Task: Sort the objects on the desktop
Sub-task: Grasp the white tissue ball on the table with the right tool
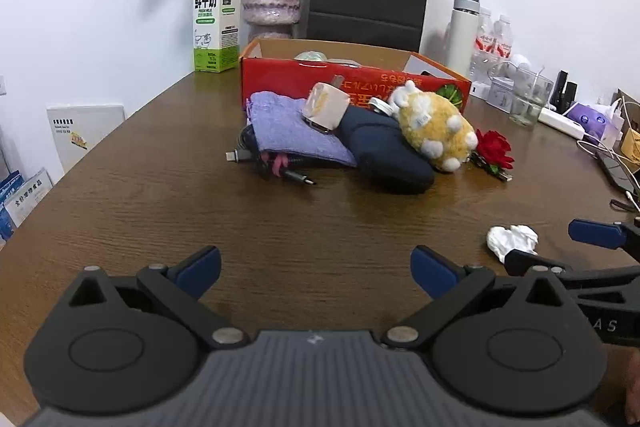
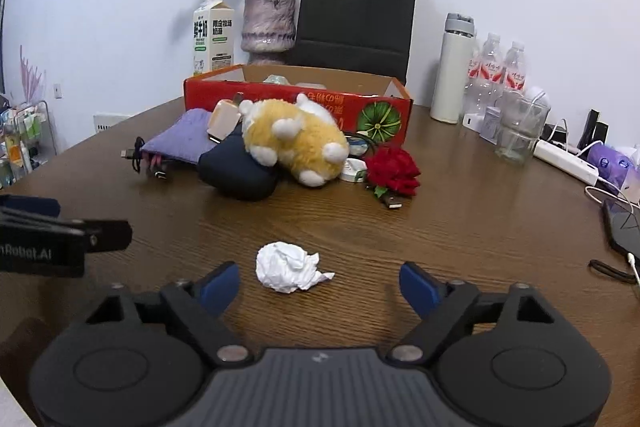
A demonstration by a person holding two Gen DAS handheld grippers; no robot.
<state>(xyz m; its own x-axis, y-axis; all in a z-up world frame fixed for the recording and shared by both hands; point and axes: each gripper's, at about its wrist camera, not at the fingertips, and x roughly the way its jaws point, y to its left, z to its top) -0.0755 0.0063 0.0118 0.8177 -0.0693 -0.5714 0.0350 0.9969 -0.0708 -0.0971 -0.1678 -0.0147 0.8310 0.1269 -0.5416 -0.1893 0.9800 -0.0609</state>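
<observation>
A: Left wrist view, entries taken relative to the red cardboard box [image 1: 352,83].

B: Left gripper [image 1: 316,269]: fingers spread wide, nothing between them, over bare wooden table [image 1: 160,195] well short of the box. Unsorted heap, touching or just in front of the box's front wall: purple pouch [image 1: 292,135], cream charger plug [image 1: 326,107] resting on the pouch and the dark blue case [image 1: 384,151], yellow plush toy [image 1: 434,129] lying on that case, red fabric rose [image 1: 494,147] at the heap's right end, cables [image 1: 280,167] poking out under the pouch. Crumpled white tissue [image 1: 512,239]: apart from the heap, far on the near side of the box, to the right.

A: Anything in the box?

B: A pale rounded item or two show above the rim; what they are, I cannot tell.

A: Right wrist view, same landmark.

B: Right gripper [image 2: 320,287]: fingers wide apart, holding nothing. The tissue [image 2: 290,267] lies between the spread fingertips, a little ahead, not touched. The heap sits against the box [image 2: 296,99] front: plush toy [image 2: 296,141], case [image 2: 240,171], pouch [image 2: 184,139], plug [image 2: 224,119], rose [image 2: 394,169], plus a small white round item beside the rose. The left gripper's arm shows at the left edge.

A: Progress?

B: Judged early. Nearly every loose item remains outside the box. The tissue looks like the piece in hand; the whole heap is left.
</observation>
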